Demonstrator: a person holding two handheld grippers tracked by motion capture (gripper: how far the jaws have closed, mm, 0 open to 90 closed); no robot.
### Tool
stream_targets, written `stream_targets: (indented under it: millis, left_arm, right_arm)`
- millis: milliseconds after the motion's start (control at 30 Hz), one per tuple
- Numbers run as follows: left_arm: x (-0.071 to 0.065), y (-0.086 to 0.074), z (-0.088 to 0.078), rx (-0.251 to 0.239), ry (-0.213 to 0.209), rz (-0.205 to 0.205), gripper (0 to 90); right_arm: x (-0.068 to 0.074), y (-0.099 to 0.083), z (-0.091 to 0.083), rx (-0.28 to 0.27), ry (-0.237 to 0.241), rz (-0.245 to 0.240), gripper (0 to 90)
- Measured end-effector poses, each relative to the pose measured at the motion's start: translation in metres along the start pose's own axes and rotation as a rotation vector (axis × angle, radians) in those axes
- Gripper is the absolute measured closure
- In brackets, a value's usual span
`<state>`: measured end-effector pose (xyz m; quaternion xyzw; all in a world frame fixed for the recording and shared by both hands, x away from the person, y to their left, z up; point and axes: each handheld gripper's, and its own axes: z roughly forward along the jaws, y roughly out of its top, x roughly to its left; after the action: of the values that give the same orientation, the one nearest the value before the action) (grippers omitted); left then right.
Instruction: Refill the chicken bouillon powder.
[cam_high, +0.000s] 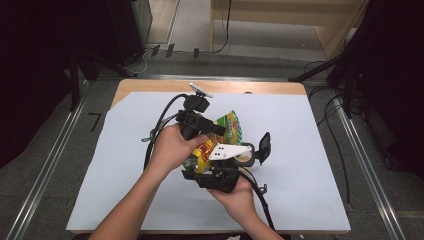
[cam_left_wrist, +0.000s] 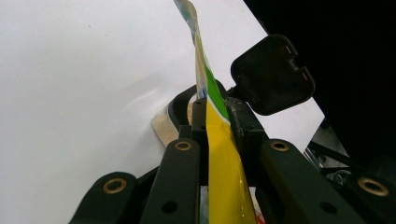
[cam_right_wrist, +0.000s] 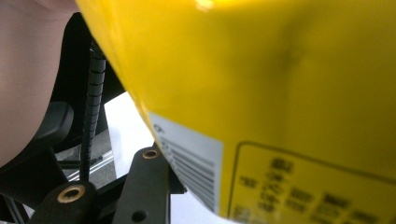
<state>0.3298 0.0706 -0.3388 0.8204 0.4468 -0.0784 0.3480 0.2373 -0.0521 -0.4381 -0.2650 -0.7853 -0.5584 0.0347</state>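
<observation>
A yellow and green snack bag (cam_high: 229, 131) hangs above the middle of the table between my two grippers. My left gripper (cam_high: 220, 130) comes in from the left, and in the left gripper view it (cam_left_wrist: 215, 105) is shut on the thin edge of the bag (cam_left_wrist: 219, 177). My right gripper (cam_high: 205, 167) is under the bag, held from the near side. In the right gripper view the bag's yellow back with its barcode (cam_right_wrist: 280, 93) lies right against the camera. It leaves one finger (cam_right_wrist: 144, 186) showing and hides the other jaw, so the grip is unclear.
A round black container (cam_high: 245, 156) with its flip lid (cam_high: 263, 147) standing open sits on the white sheet (cam_high: 300, 200) just right of the bag. It also appears past the left jaws (cam_left_wrist: 180, 105). Cables trail from both grippers toward the near edge.
</observation>
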Motion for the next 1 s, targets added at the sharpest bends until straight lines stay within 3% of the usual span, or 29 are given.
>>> stream_targets:
  millis: [867,1000]
  left_arm:
    - [-0.0003,0.0007,0.0037,0.015,-0.010,-0.010,82.6]
    - [0.0003,0.0058,0.0051,0.038,-0.014,-0.013,82.5]
  right_arm:
    - [0.0006,-0.0024,-0.0014,0.003,-0.001,0.026,67.2]
    - [0.0002,-0.0008,-0.0018,0.000,-0.005,0.036,67.1]
